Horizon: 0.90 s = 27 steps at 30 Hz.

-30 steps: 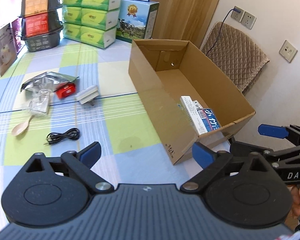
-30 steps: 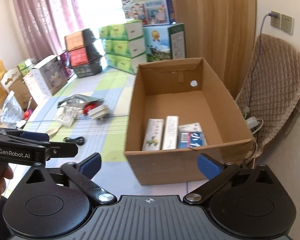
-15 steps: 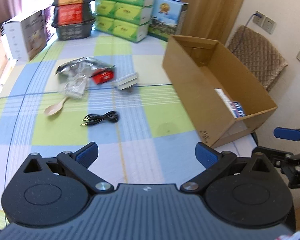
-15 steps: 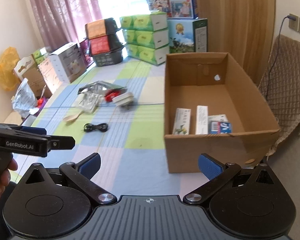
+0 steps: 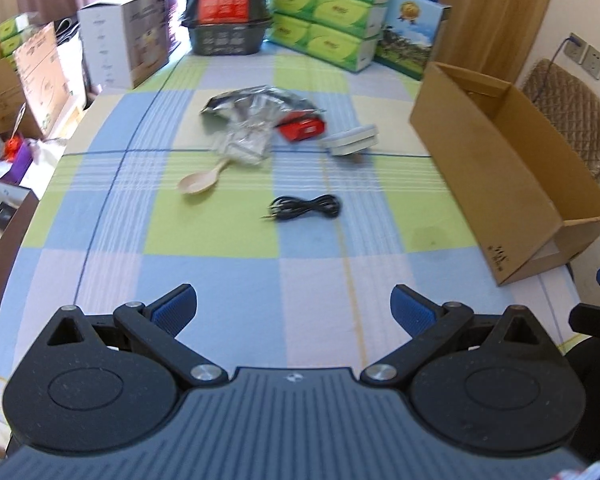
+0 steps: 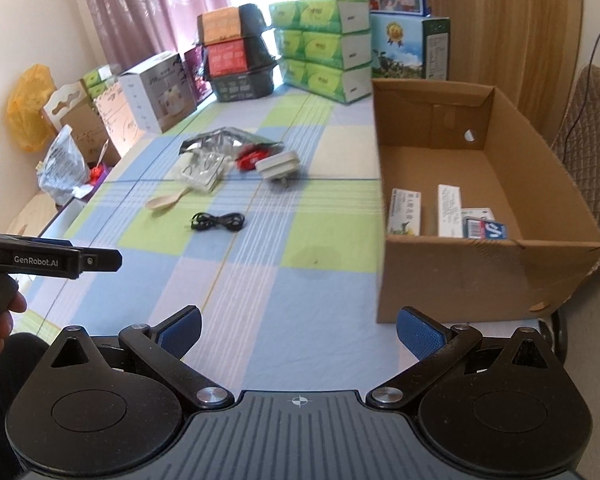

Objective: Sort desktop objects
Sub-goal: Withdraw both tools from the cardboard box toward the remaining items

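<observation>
Home, lived-in room, my table doubling as storage spot. Checked blue-green-white tablecloth (image 5: 228,236) under my fingers. Pink curtains (image 6: 148,8) over bright window at far end. Far edge of table stacked with green tissue packs (image 6: 324,48), milk carton box (image 6: 408,48), black baskets (image 6: 240,60). Appliance box (image 6: 156,92) and yellow plastic bag (image 6: 28,108) crowd far left. Wood-panelled wall (image 6: 500,20) far right, quilted chair (image 5: 572,120) beneath wall sockets (image 5: 584,54). Household clutter, no workbench or office gear.

Checked-cloth table (image 5: 228,240) with cardboard box (image 5: 496,184), black cable (image 5: 306,208), spoon (image 5: 202,178), foil bag (image 5: 256,100), white adapter (image 5: 352,142).
</observation>
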Tool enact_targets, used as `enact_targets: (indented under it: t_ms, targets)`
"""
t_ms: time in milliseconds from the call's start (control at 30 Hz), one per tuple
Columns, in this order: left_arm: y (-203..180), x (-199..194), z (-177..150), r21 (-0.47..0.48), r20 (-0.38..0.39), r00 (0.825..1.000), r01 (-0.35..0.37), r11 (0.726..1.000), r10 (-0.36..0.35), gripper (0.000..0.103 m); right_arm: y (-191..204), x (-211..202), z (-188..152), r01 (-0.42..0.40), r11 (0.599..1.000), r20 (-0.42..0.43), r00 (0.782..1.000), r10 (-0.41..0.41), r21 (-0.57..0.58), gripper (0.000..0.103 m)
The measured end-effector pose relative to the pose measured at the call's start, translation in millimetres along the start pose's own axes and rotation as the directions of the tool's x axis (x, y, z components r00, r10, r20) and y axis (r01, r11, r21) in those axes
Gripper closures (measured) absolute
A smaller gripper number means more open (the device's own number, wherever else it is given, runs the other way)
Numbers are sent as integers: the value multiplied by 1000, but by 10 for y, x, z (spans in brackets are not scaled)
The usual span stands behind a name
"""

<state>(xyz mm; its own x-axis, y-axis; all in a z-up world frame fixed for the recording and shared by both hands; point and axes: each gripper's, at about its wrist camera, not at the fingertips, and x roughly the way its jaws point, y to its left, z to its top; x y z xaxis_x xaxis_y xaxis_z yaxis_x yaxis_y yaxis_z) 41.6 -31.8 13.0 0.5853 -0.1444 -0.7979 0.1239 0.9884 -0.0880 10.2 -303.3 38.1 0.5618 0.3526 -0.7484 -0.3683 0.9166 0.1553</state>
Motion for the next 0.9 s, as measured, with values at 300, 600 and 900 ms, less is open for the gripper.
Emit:
enact_targets:
  t_ms: [300,600,900]
  targets:
    - [306,63,-52,-25,-9,1000,-25,999,25,2,206,199,-16,-32,998,-28,999,30,-56,2]
    - [527,248,68,7,-16,998,-53,999,53,2,469,589,128,-68,978,-50,997,60,-197,2]
    - [663,633,314,82,-52,997,-61,995,65,2,559,1165,420,-135,932,-110,989,103,-337,12]
